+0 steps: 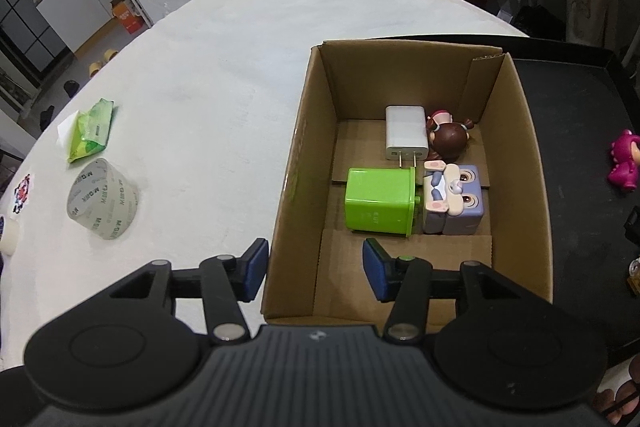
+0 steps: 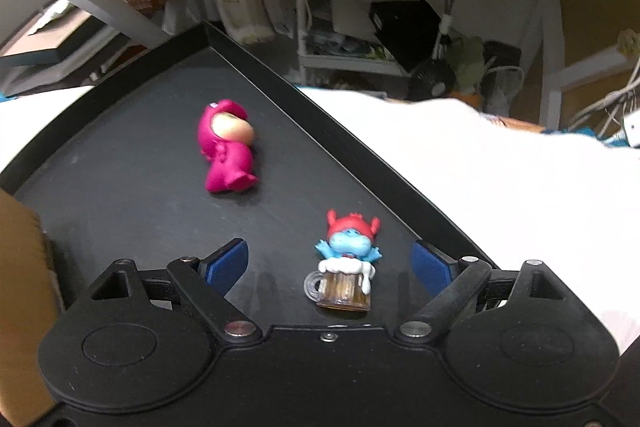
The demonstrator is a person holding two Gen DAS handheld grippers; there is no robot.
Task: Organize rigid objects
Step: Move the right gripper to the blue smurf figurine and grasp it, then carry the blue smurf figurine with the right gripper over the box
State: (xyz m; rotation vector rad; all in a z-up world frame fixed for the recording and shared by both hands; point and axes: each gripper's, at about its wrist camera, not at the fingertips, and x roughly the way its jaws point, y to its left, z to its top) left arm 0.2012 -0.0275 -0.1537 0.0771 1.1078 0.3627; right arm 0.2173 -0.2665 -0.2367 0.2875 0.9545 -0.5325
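The blue figurine in a beer mug (image 2: 343, 267), red-capped and standing upright on the black tray (image 2: 120, 187), sits between the spread pads of the right tongs (image 2: 330, 265), nearer the right pad and touching neither. The pink figurine (image 2: 226, 147) lies on its side farther up the tray, well apart. In the left wrist view, the left tongs (image 1: 316, 269) hover empty and spread over the near left wall of the cardboard box (image 1: 304, 155), which already holds a white charger (image 1: 406, 137), a green container (image 1: 380, 201), a brown-haired doll (image 1: 450, 139) and a lilac block toy (image 1: 454, 201). The step in hand looks like picking up the mug figurine. To do it well, shift the right tongs slightly rightward to centre it, lower them so the pads meet the wide mug body rather than the thin arms, then close gently and lift straight up. The bare floor at the near end of the box seems the likeliest place for it.
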